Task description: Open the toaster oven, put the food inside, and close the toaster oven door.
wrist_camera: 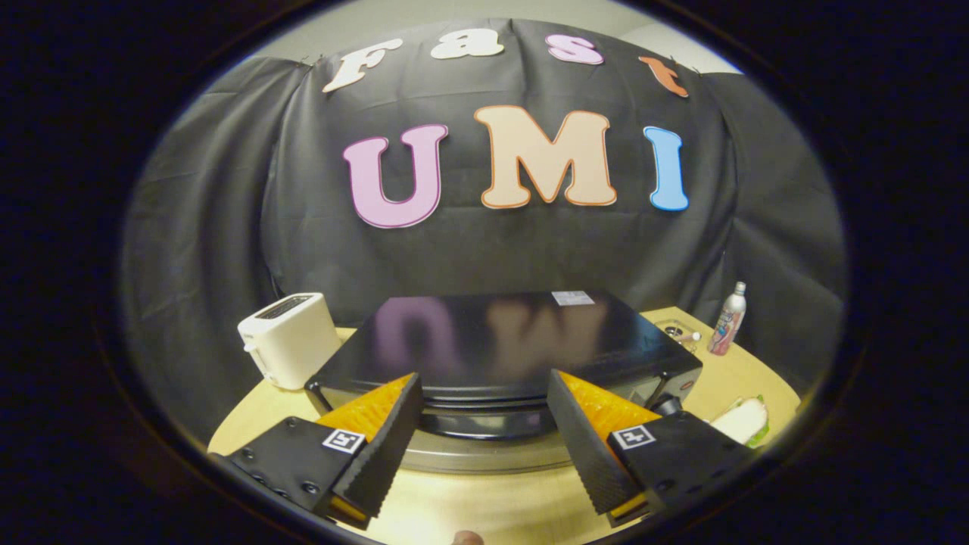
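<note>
Toaster oven (pixel 500 356) sat on the table (pixel 484 499) just ahead of your fingers (pixel 378 446), which were spread apart, empty. You needed to hook its front handle (pixel 484 428) squarely and pull down gently.

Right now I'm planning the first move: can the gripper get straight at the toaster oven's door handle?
Probably yes. The gripper is open, its fingers spread just short of the toaster oven, with the door handle in the gap ahead. Nothing lies between; the white toaster and sandwich sit off to the sides.
</note>
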Available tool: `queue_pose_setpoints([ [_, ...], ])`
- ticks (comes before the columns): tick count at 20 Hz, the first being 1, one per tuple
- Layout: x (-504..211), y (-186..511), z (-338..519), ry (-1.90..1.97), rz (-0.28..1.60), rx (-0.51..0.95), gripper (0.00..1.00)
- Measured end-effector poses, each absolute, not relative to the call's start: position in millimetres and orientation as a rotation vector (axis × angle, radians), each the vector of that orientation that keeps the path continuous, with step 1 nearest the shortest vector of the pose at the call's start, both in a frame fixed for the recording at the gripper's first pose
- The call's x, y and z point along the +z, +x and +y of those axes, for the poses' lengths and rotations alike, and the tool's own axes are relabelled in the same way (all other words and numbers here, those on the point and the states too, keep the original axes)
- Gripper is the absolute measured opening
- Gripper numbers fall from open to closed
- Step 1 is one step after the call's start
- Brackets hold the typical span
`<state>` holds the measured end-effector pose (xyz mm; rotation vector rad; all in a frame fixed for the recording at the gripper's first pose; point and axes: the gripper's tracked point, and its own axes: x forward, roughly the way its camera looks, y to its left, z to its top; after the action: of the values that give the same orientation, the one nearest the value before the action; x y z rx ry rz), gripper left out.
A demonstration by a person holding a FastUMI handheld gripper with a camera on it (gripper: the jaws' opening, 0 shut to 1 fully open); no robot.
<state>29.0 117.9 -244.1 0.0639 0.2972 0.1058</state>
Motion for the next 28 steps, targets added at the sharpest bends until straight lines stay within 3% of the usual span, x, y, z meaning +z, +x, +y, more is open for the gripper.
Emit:
queue_pose_setpoints([
  [11, -253.4, -26.4, 108.2, 0.025, 0.362, 0.091, 1.00],
  [21, -300.1, -89.5, 100.6, -0.059, 0.501, 0.072, 1.00],
  [28, -337.1, -96.1, 101.4, -0.134, 0.598, 0.051, 1.00],
])
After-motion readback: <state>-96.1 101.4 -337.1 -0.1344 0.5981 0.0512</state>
